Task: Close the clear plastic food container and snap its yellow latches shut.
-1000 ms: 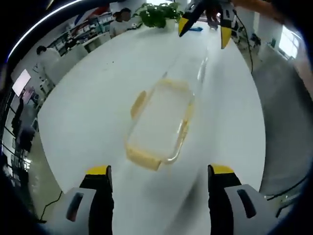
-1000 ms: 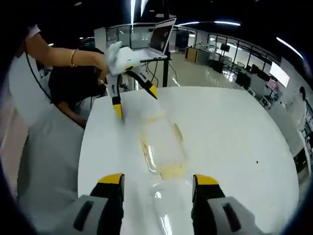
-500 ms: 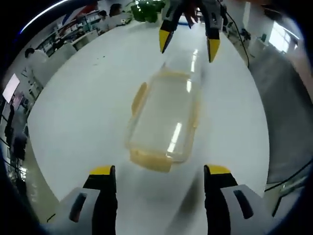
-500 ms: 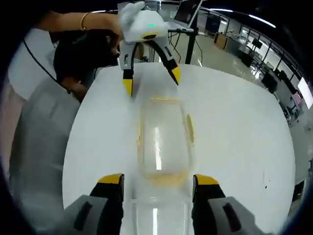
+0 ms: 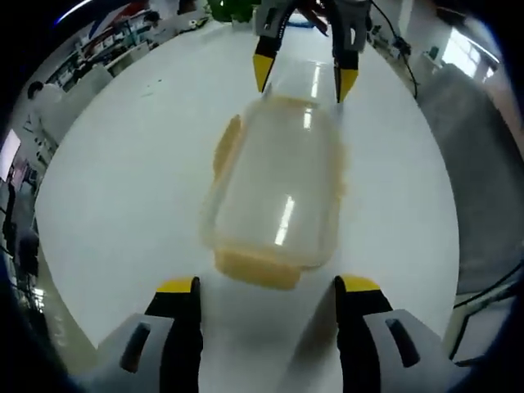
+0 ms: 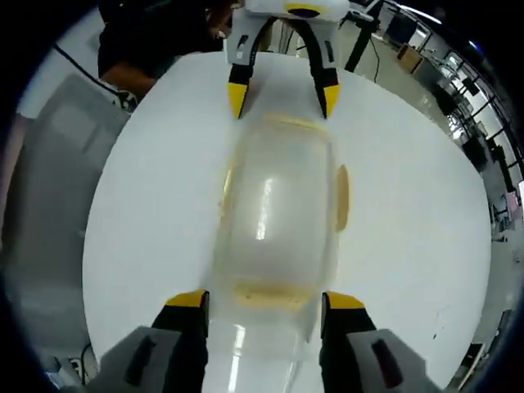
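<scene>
both grippers are closer to the container than half a second ago, and it looks bigger in each view.

left gripper view: the left gripper (image 5: 266,288) has its jaws spread wide, with yellow tips rising from the bottom edge. the clear plastic container (image 5: 277,190) lies on the white table (image 5: 123,180), just in front of these tips and between their lines. its lid seems to lie on top, but the plastic is transparent and a little blurred, so i cannot tell if it sits fully down. a yellow latch (image 5: 257,268) at the near end sticks out toward the camera, and a side latch (image 5: 227,146) stands out on the left. the right side is hard to make out. the right gripper (image 5: 298,74) comes in from the top, jaws also spread, its tips at the far end of the container; whether they touch it is not clear. behind are a green plant (image 5: 229,8), cut off by the edge, and some blurred shelves and persons at the left.

right gripper view: the right gripper (image 6: 264,307) is open, and the near end of the container (image 6: 274,217) reaches in between its tips. a yellow side latch (image 6: 341,199) stands out on the right; the near end latch (image 6: 268,292) is pale and unclear. the left gripper (image 6: 282,92) is open at the far end. a person in dark clothes (image 6: 155,41) is partly cut off behind the table (image 6: 409,229).
</scene>
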`<state>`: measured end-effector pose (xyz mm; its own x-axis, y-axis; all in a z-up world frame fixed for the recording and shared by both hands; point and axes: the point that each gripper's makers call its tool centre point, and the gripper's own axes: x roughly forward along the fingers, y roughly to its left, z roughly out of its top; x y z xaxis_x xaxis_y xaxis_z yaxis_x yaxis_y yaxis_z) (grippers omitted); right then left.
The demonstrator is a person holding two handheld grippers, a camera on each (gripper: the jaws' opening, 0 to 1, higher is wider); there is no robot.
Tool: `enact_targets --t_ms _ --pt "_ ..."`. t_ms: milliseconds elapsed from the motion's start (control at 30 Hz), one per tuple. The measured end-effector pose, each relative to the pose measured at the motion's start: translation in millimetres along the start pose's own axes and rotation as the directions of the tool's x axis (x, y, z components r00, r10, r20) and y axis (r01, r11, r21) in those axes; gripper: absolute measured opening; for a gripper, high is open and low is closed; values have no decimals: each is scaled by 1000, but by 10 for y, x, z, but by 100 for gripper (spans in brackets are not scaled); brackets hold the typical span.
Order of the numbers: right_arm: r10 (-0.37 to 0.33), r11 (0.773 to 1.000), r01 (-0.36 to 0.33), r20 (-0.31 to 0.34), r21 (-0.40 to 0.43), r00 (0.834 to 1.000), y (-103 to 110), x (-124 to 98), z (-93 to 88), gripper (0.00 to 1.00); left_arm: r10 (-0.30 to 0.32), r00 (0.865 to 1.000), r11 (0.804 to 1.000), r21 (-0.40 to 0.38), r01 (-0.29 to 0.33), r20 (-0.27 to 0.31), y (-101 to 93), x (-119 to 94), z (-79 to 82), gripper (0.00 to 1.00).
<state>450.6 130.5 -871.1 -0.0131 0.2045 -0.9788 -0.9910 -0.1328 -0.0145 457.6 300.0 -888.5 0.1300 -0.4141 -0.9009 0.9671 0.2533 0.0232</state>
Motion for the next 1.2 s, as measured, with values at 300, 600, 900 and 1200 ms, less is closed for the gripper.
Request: enact_targets --t_ms 300,600,900,1200 --pt "28 1000 -28 -31 12 999 8 101 -37 47 -15 999 1000 21 14 34 76 17 73 66" --pt "-9 1000 10 -35 6 999 -85 113 -11 42 -43 998 999 36 41 53 70 32 104 64" --pt "-25 999 26 -38 27 999 -98 118 -6 37 -58 998 996 71 55 39 14 15 99 49" --pt "-5 1000 5 -41 15 999 10 135 53 37 -56 998 996 73 56 -11 -47 -24 16 37"
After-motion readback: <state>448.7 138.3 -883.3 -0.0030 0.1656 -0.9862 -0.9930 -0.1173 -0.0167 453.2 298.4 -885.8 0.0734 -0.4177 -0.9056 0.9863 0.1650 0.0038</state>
